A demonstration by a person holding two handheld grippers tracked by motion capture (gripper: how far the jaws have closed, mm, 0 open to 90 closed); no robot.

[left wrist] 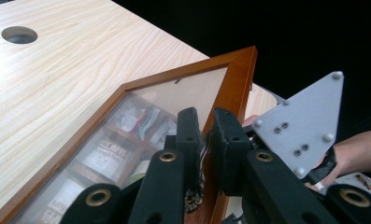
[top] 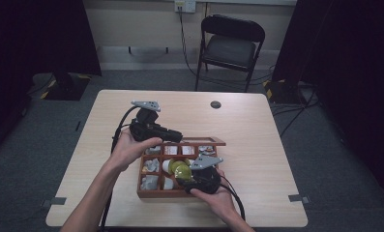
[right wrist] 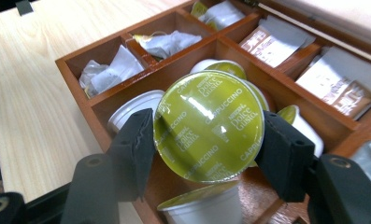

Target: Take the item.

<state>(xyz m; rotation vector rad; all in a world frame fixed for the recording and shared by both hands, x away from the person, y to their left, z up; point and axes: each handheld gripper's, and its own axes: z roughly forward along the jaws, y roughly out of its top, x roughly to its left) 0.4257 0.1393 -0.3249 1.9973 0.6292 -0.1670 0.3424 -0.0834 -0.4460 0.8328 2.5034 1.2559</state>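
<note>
The right tool (right wrist: 206,154) grips a green-lidded capsule (right wrist: 209,125) between its jaws, just above the box (right wrist: 75,93). The left tool (left wrist: 206,140) pinches the raised lid (left wrist: 234,79); lift the capsule straight, lid steady.

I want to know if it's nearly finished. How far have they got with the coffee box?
The lid is already up: the left tool is shut on its frame. The right tool grips a green capsule over the wooden box. More capsules lie beneath. Where it goes next I cannot tell.
</note>
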